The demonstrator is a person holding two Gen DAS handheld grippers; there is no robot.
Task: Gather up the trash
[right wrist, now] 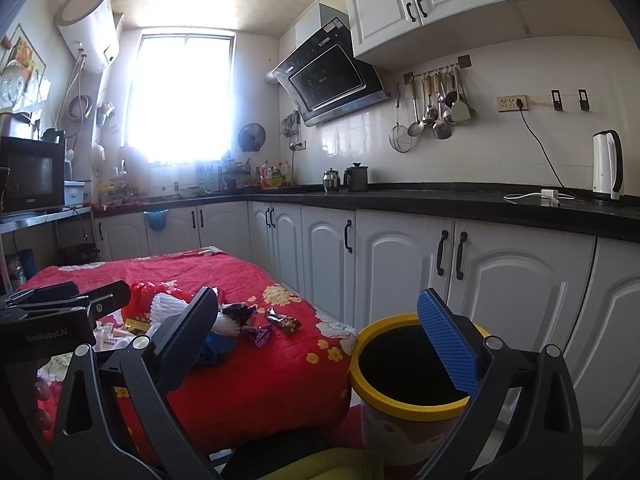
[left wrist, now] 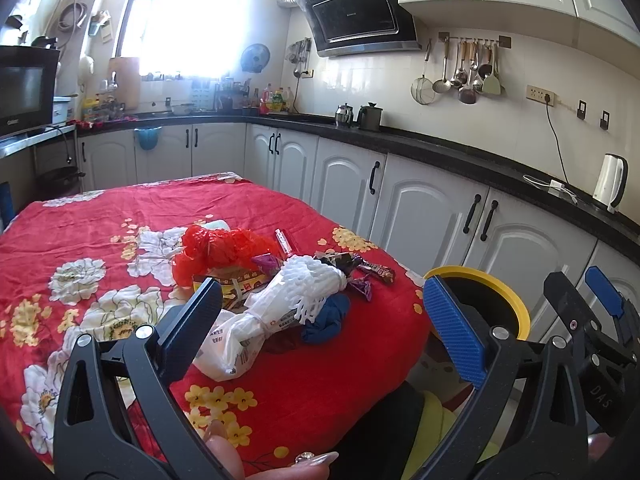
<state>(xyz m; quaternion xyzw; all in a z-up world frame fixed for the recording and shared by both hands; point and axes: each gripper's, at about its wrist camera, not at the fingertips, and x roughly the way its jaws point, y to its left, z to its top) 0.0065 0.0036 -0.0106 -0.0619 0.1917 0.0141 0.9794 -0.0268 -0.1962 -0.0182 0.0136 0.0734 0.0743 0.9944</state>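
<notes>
A pile of trash lies on the red flowered tablecloth [left wrist: 100,216]: a red plastic bag [left wrist: 216,248], white foam netting [left wrist: 304,284], a white plastic bag [left wrist: 236,340], a blue wad [left wrist: 326,320] and candy wrappers [left wrist: 372,272]. A yellow-rimmed bin [right wrist: 400,372] stands on the floor right of the table. My left gripper [left wrist: 324,320] is open and empty, just above the near side of the pile. My right gripper [right wrist: 320,344] is open and empty, between the table's corner and the bin. The right gripper also shows in the left wrist view [left wrist: 592,300].
White cabinets [right wrist: 400,256] under a black counter [right wrist: 440,200] run along the right, close to the bin. A kettle [right wrist: 608,168] and a cable sit on the counter. A microwave [right wrist: 28,176] stands at far left. A yellow-green cushion [right wrist: 332,464] lies below.
</notes>
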